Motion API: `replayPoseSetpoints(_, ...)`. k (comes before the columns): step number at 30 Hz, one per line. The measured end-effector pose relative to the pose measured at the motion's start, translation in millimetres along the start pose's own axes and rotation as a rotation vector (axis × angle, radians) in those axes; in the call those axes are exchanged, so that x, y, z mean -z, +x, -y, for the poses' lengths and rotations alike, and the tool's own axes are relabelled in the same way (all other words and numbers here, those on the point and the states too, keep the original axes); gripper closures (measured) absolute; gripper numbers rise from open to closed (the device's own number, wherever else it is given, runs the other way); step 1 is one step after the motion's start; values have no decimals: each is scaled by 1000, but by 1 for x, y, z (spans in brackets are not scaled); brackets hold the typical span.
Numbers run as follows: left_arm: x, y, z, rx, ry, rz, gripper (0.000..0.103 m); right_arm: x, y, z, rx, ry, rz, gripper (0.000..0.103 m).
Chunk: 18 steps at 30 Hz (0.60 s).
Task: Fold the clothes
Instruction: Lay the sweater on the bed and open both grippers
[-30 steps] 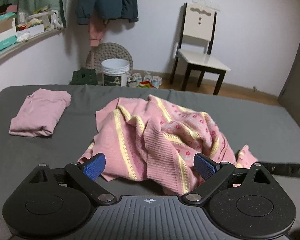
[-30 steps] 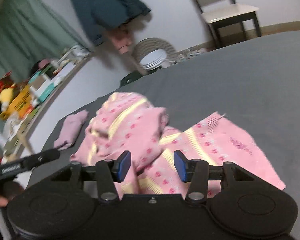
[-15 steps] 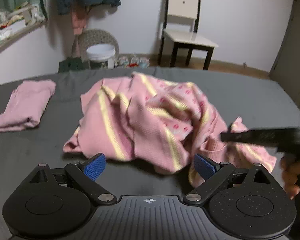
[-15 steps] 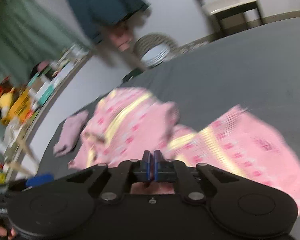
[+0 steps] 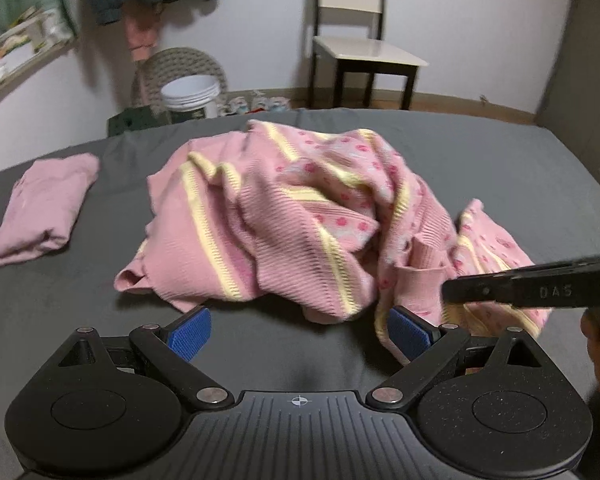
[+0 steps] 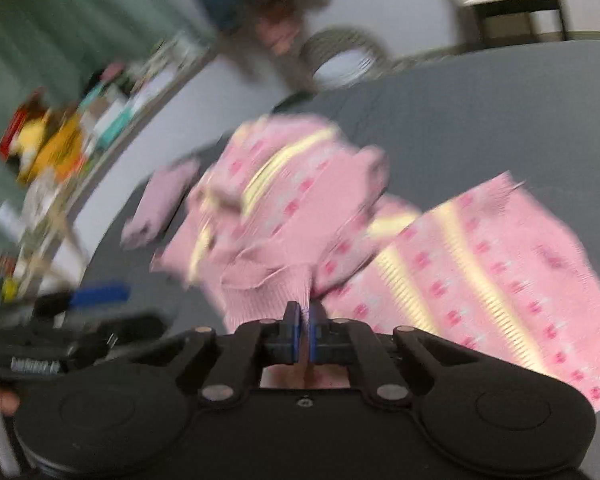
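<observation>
Now the right claw [image 6: 304, 328] has clamped shut on a ribbed edge of the pink sweater [image 5: 300, 216], heaped mid-bed [image 5: 500, 152]; the left claw [image 5: 300, 334] hangs open just before it, so spreading can begin.

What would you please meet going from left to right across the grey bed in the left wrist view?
Folded plain pink garment → crumpled pink knit sweater with yellow stripes → black right tongs reaching in from the right edge.
</observation>
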<state>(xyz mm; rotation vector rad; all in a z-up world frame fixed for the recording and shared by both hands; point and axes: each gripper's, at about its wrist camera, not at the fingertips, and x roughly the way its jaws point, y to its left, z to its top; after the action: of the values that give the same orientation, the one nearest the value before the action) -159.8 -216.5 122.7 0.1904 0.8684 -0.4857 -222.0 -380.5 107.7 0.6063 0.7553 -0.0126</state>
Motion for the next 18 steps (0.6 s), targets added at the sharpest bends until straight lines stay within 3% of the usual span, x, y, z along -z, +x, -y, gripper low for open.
replayPoseSetpoints(5, 1, 2, -12, -6, -68, 1, 8, -11, -11, 16, 190, -13, 79, 97)
replayPoseSetpoints(6, 1, 2, -13, -4, -72, 1, 8, -11, -9, 20, 216, -9, 80, 93)
replayPoseSetpoints(10, 0, 4, -12, -2, -63, 1, 8, -7, -23, 12, 190, -18, 120, 80)
replayPoseSetpoints(13, 1, 3, -12, -5, -60, 1, 8, -1, -43, -4, 187, -110, 173, 79)
replayPoseSetpoints(18, -1, 3, -16, -17, -86, 3, 8, 15, -23, -22, 87, -168, 55, 79)
